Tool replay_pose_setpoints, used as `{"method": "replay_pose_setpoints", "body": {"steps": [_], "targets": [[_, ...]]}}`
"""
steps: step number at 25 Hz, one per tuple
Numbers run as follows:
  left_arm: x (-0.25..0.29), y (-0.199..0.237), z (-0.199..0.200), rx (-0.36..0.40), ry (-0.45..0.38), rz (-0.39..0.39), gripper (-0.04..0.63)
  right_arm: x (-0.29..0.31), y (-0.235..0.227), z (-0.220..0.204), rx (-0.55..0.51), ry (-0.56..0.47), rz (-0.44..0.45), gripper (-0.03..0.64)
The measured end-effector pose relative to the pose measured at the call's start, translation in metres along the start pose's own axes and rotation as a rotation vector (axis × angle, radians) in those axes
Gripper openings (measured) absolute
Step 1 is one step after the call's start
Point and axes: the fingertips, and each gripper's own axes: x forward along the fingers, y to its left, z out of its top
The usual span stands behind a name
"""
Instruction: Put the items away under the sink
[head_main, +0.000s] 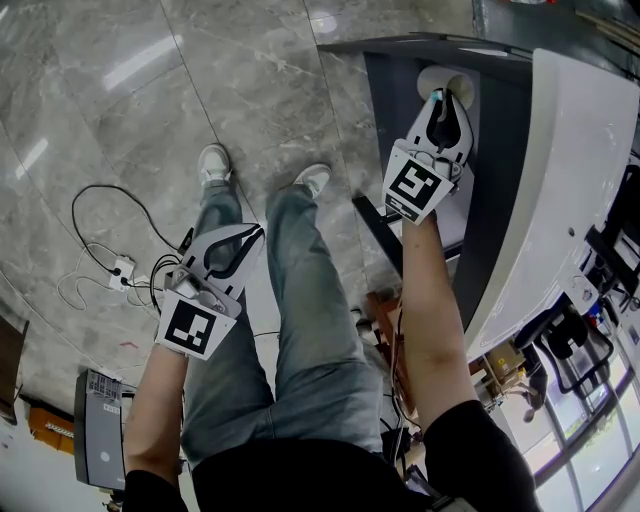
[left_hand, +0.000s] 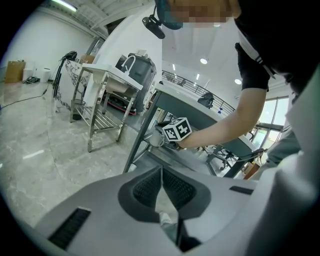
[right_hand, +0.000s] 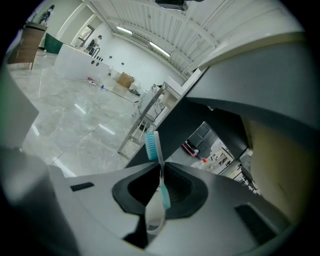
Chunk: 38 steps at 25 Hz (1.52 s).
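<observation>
Toothbrush (right_hand: 152, 146) sits pinched in my right gripper (right_hand: 161, 169), up by the dark cabinet (head_main: 385, 120). I'd reach well inside, go low, then let go. Left gripper (left_hand: 161, 172) is closed, idle.

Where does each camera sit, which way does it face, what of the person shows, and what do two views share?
Head view: on the head, facing down; legs, shoes, arms, left gripper, right gripper with toothbrush at the cabinet.
Left gripper view: on the left gripper, past its closed jaws toward the cabinet; torso and right arm.
Right gripper view: on the right gripper, along the toothbrush toward the cabinet; no body.
Shared: head and left gripper views show the right gripper.
</observation>
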Motion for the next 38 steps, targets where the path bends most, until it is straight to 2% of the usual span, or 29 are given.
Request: {"method": "replay_pose_setpoints", "body": {"steps": [14, 17, 26, 33, 38], "targets": [[0.002, -0.005, -0.002, -0.005, -0.002, -0.004, 0.031, 0.011, -0.011, -0.039, 0.096, 0.174, -0.005, 0.053], [0.002, -0.003, -0.001, -0.005, -0.012, -0.002, 0.031, 0.010, -0.008, -0.045, 0.107, 0.203, 0.005, 0.146], [-0.003, 0.003, -0.004, -0.012, -0.008, 0.006, 0.031, -0.003, 0.004, -0.056, 0.102, 0.248, 0.020, 0.193], [-0.007, 0.009, 0.009, 0.014, -0.025, 0.007, 0.031, -0.035, 0.021, -0.047, 0.123, 0.251, 0.048, 0.193], [-0.017, 0.016, 0.034, 0.042, -0.025, 0.025, 0.031, -0.080, 0.034, -0.015, 0.198, 0.227, 0.103, 0.191]]}}
